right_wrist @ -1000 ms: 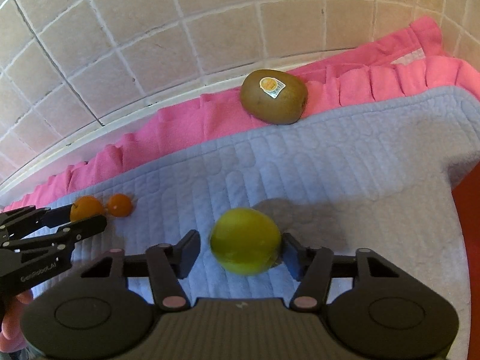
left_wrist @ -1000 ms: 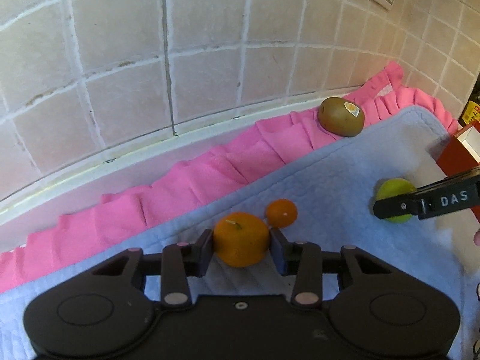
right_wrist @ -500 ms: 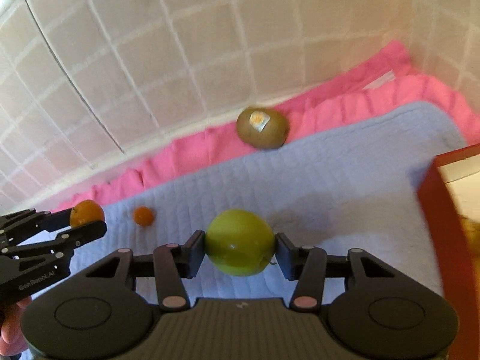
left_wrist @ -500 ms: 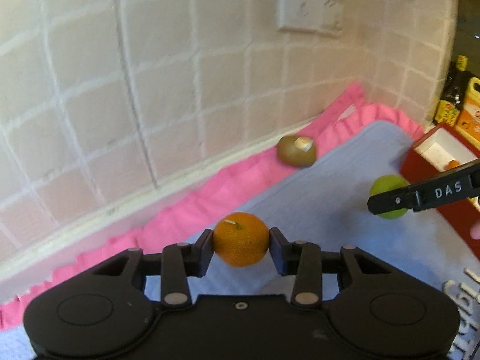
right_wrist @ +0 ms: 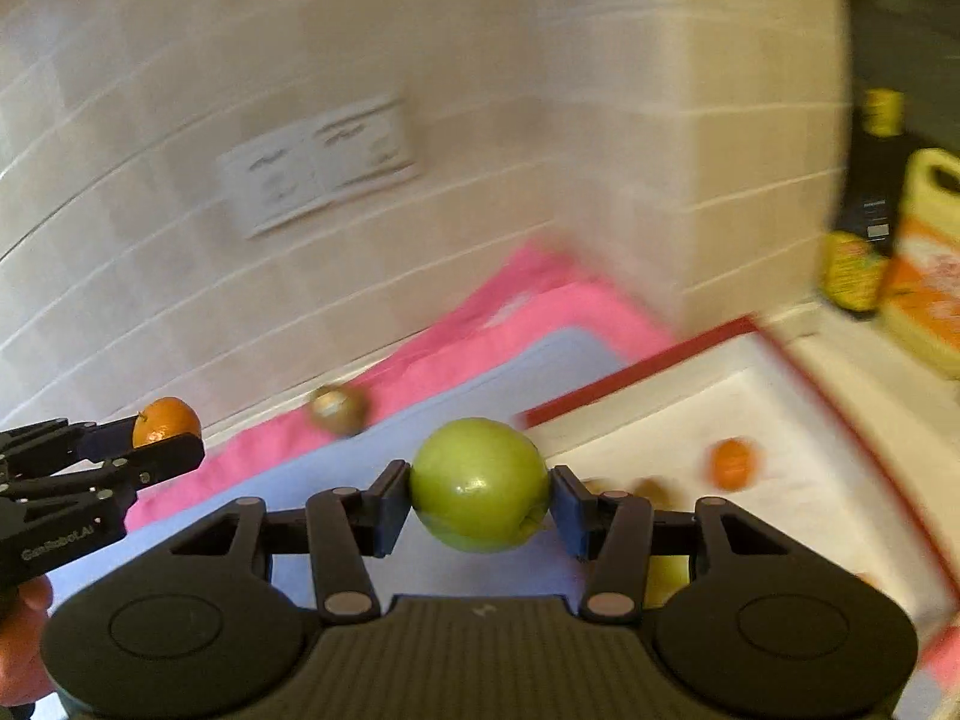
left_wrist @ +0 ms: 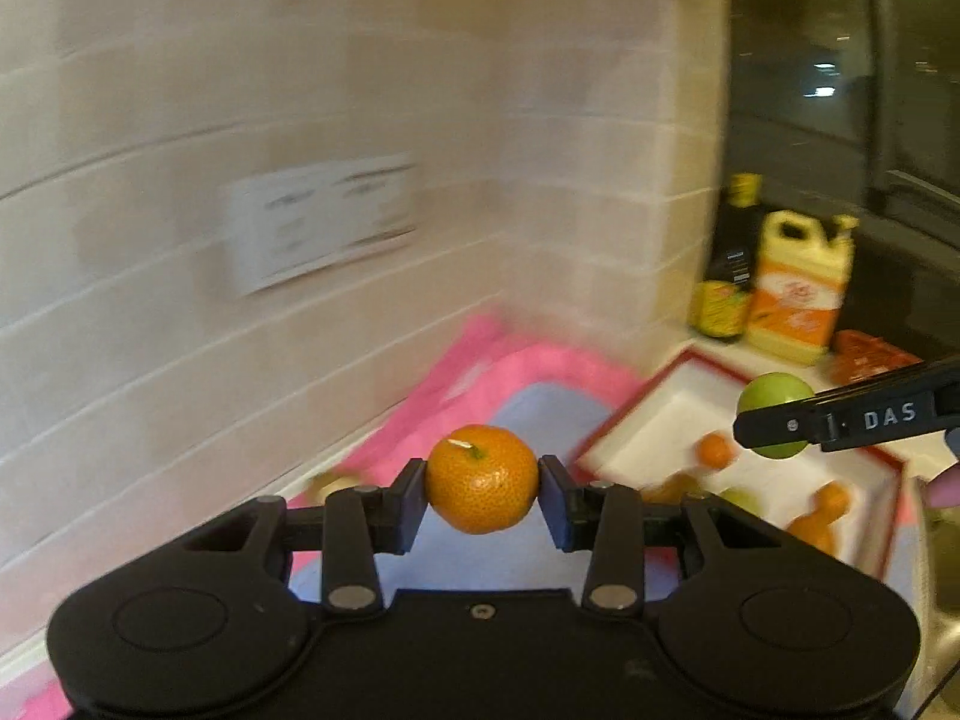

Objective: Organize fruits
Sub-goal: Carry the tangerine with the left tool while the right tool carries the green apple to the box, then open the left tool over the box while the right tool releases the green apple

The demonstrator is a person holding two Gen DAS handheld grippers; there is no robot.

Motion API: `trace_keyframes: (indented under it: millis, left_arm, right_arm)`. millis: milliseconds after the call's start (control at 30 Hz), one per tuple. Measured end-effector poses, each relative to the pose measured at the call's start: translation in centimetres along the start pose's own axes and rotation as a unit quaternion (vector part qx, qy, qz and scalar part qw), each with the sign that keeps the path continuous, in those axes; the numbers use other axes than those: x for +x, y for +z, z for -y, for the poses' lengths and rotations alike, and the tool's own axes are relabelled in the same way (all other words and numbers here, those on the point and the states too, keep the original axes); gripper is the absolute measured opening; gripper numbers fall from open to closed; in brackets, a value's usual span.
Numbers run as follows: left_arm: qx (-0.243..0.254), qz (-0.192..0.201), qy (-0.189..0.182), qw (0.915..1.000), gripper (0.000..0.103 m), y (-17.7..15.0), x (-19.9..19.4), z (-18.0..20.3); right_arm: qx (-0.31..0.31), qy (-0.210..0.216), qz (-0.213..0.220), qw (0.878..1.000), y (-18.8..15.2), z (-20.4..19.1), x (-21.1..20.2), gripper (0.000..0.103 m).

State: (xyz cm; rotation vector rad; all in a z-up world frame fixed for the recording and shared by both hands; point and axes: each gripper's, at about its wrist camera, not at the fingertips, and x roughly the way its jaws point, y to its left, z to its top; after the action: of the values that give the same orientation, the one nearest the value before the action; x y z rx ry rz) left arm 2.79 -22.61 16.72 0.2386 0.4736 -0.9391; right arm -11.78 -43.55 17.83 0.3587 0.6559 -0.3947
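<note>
Lettering "DAS" reads on the right claw [left_wrist: 774, 427]; "GenRobot.AI" on the left claw [right_wrist: 165, 441].
Left claw grips the orange [left_wrist: 482, 478], right claw the green apple [right_wrist: 479, 485], both now lifted off the blue mat [right_wrist: 336, 468] toward the red-rimmed tray [right_wrist: 798, 468]; half a second ago they hung lower.

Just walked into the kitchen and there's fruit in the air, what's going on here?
A person is sorting fruit with a handheld gripper in each hand. The left gripper is clamped on a mandarin orange, and the right gripper is clamped on a green apple. Both fruits are held off the cloth, near a red-rimmed white tray that already holds several fruits. A kiwi lies on the pink cloth by the tiled wall.
</note>
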Motion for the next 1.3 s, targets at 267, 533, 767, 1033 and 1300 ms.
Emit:
trace_keyframes:
  millis: [267,533,767,1033,1300]
  left_arm:
    - [0.005,0.004,-0.093,0.9957,0.048,4.7,6.4,7.4]
    - [0.016,-0.07,-0.121,0.9901,0.048,5.4,16.1,11.8]
    - [0.048,-0.136,-0.124,0.9818,0.048,2.5,22.3,13.0]
    - [0.032,-0.186,-0.136,0.9726,0.048,0.6,26.2,12.2]
    - [0.032,-0.203,-0.128,0.9703,0.048,-0.3,27.5,12.4]
  right_arm:
    - [0.056,-0.082,0.036,0.994,0.5,10.1,-4.3,0.052]
    - [0.081,-0.103,0.007,0.991,0.0,15.3,-1.5,0.052]
    - [0.095,-0.082,-0.051,0.991,-1.6,16.4,4.2,0.052]
    - [0.099,-0.073,-0.098,0.988,-2.9,16.6,8.3,0.052]
    - [0.107,-0.068,-0.125,0.984,-3.7,17.2,10.5,0.052]
